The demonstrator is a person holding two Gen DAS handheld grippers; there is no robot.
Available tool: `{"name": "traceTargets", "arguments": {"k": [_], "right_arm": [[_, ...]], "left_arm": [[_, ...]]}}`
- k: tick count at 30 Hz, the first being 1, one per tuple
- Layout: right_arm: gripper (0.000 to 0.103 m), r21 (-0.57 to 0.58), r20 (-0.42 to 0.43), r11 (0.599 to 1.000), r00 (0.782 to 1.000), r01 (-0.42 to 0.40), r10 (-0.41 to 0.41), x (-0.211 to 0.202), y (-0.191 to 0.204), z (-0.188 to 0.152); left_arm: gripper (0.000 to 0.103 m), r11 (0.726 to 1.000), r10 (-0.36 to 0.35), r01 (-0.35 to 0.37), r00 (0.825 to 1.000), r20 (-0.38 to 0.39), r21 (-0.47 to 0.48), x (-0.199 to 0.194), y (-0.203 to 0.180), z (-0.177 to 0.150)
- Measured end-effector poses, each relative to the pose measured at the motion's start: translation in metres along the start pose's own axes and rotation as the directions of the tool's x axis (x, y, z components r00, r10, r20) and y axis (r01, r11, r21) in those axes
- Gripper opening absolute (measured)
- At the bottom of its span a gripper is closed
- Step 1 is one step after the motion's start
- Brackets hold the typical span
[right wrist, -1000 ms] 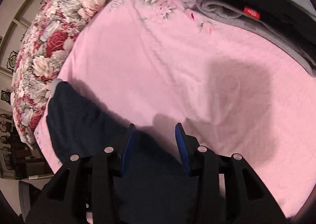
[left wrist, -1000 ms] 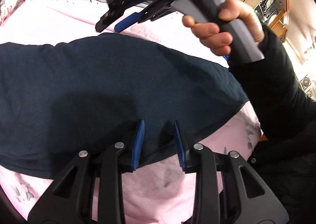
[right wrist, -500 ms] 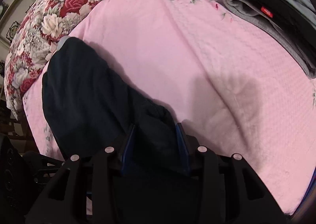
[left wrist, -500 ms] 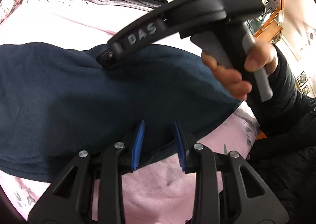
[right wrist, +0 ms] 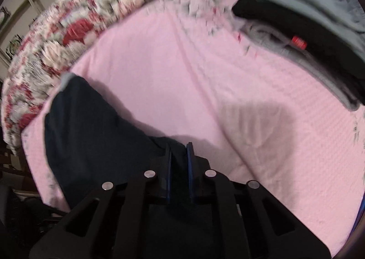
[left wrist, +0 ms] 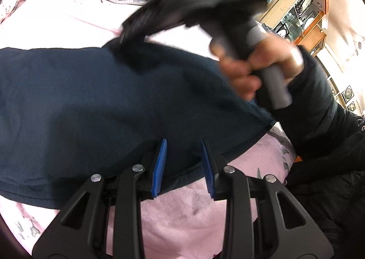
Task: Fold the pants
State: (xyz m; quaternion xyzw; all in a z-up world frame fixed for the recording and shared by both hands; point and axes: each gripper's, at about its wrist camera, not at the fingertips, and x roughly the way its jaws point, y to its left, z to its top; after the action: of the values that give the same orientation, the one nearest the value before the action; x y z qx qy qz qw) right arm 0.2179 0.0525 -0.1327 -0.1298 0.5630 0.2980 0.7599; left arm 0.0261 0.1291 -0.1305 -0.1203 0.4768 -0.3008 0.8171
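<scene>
Dark navy fleece pants (left wrist: 109,103) lie spread across the pink quilted bedspread (left wrist: 194,218), their hem running along the bed's near edge, as a fold gets under way. The right gripper (right wrist: 178,158), its blue-padded jaws drawn narrow, pinches the fabric at the far edge of the pants, apparently to lift that side and carry it over. The left gripper (left wrist: 182,163) has its jaws wide apart over the near hem, gripping nothing, seemingly poised to take a matching hold. The person's right hand (left wrist: 257,69), blurred, wraps the tool's grey handle. A stack of folded grey and black clothes (right wrist: 303,37) sits toward the far corner, clear of the folding area, beside a floral red-and-white quilt (right wrist: 68,35).
</scene>
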Motion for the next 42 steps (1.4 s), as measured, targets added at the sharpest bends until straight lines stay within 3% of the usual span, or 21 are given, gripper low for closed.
{"name": "traceTargets", "arguments": {"k": [2, 5, 8, 10, 11, 12, 14, 15, 16, 18, 20, 23, 31, 34, 36, 38, 40, 41, 42], "right_arm": [[0.013, -0.01, 0.011, 1.0, 1.0, 0.005, -0.005, 0.012, -0.003, -0.001], [0.023, 0.006, 0.002, 1.0, 1.0, -0.002, 0.002, 0.009, -0.011, 0.004], [0.024, 0.116, 0.064, 0.992, 0.997, -0.057, 0.05, -0.029, -0.04, 0.002], [0.045, 0.148, 0.149, 0.988, 0.989, -0.048, 0.025, -0.071, -0.05, -0.006], [0.048, 0.16, 0.174, 0.986, 0.985, -0.037, 0.009, -0.086, -0.053, -0.013], [0.048, 0.172, 0.193, 0.985, 0.981, -0.026, -0.008, -0.099, -0.055, -0.021], [0.048, 0.193, 0.199, 0.981, 0.98, -0.033, -0.007, -0.119, -0.057, -0.048], [0.044, 0.194, 0.19, 0.98, 0.982, -0.035, -0.002, -0.124, -0.055, -0.062], [0.033, 0.184, 0.172, 0.983, 0.985, -0.03, -0.002, -0.125, -0.047, -0.078], [0.024, 0.168, 0.137, 0.985, 0.99, -0.04, 0.017, -0.119, -0.032, -0.103], [0.017, 0.16, 0.092, 0.985, 0.994, -0.07, 0.056, -0.104, -0.013, -0.132], [0.016, 0.172, 0.066, 0.981, 0.994, -0.094, 0.084, -0.082, 0.004, -0.151], [0.02, 0.195, 0.034, 0.977, 0.996, -0.087, 0.082, -0.063, 0.016, -0.166], [0.031, 0.243, 0.058, 0.961, 0.991, -0.134, 0.124, -0.066, 0.011, -0.171], [0.035, 0.304, 0.081, 0.935, 0.983, -0.183, 0.166, -0.072, 0.0, -0.176], [0.041, 0.361, 0.134, 0.915, 0.981, -0.18, 0.14, -0.091, -0.019, -0.184], [0.053, 0.436, 0.221, 0.889, 0.974, -0.137, 0.042, -0.13, -0.046, -0.206], [0.053, 0.477, 0.254, 0.871, 0.967, -0.117, -0.009, -0.149, -0.06, -0.22], [0.054, 0.517, 0.276, 0.85, 0.96, -0.1, -0.055, -0.163, -0.072, -0.232]], "left_arm": [[0.031, 1.0, -0.004, 0.004, 1.0, -0.005, -0.01, 0.0, 0.001, 0.002], [0.031, 0.999, -0.015, 0.013, 0.999, -0.047, -0.039, -0.002, 0.004, 0.011], [0.031, 0.997, -0.072, 0.069, 0.996, -0.052, -0.045, -0.017, 0.002, 0.028], [0.033, 1.0, -0.022, 0.021, 1.0, 0.015, 0.019, -0.037, -0.008, 0.047], [0.041, 0.999, 0.031, -0.032, 0.999, 0.041, 0.044, -0.041, -0.013, 0.059], [0.046, 0.997, 0.057, -0.06, 0.997, 0.053, 0.056, -0.041, -0.015, 0.067], [0.046, 0.994, 0.076, -0.08, 0.996, 0.055, 0.076, -0.033, -0.016, 0.087], [0.046, 0.994, 0.078, -0.08, 0.996, 0.031, 0.079, -0.02, -0.015, 0.099], [0.046, 0.994, 0.081, -0.081, 0.997, 0.003, 0.076, -0.006, -0.013, 0.109], [0.025, 0.991, 0.108, -0.103, 0.992, -0.059, 0.084, 0.022, -0.008, 0.125], [0.016, 0.987, 0.146, -0.135, 0.981, -0.129, 0.087, 0.05, 0.0, 0.132], [0.015, 0.985, 0.172, -0.163, 0.967, -0.186, 0.065, 0.077, 0.012, 0.129], [0.015, 0.997, 0.07, -0.076, 0.982, -0.177, -0.027, 0.079, 0.029, 0.129], [0.015, 0.997, 0.077, -0.08, 0.983, -0.167, -0.008, 0.083, 0.022, 0.13], [0.026, 0.997, 0.082, -0.079, 0.984, -0.16, 0.024, 0.08, 0.015, 0.128], [0.039, 0.996, 0.085, -0.078, 0.985, -0.15, 0.05, 0.078, 0.009, 0.126], [0.056, 0.992, 0.099, -0.089, 0.988, -0.122, 0.084, 0.072, 0.002, 0.123], [0.07, 0.988, 0.125, -0.116, 0.988, -0.089, 0.106, 0.067, -0.003, 0.122], [0.077, 0.985, 0.138, -0.131, 0.988, -0.064, 0.114, 0.062, -0.004, 0.121]]}}
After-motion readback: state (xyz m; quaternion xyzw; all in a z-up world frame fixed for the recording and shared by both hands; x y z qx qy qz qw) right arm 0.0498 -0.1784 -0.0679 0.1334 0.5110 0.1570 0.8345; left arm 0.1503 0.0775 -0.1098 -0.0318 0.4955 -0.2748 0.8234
